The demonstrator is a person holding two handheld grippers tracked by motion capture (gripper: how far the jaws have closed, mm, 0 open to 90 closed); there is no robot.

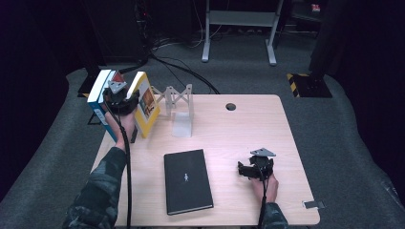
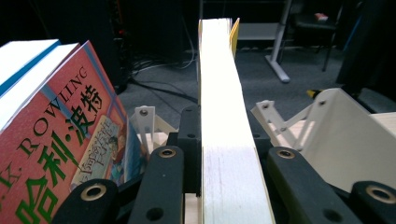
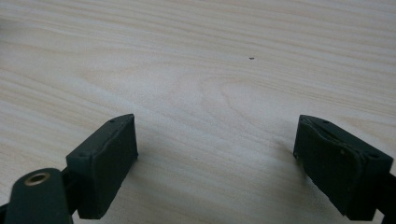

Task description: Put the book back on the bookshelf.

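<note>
The left tool [image 1: 125, 98] is clamped on the yellow book [image 1: 145, 109], held upright at the desk [image 1: 239, 129] rear-left corner, long axis vertical, between the red book [image 2: 56, 140] and white rack [image 1: 179, 102]. The right tool [image 1: 248, 171] rests jaws apart on bare desk.

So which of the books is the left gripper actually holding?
The yellow-covered book, clamped upright in the left gripper. The red and blue books stand beside it; the black book lies flat.

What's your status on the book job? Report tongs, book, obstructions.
Left tongs shut on upright yellow-covered book. Right tongs open, low over bare wooden table. Red paperback close beside; white folding book rack nearby.
</note>
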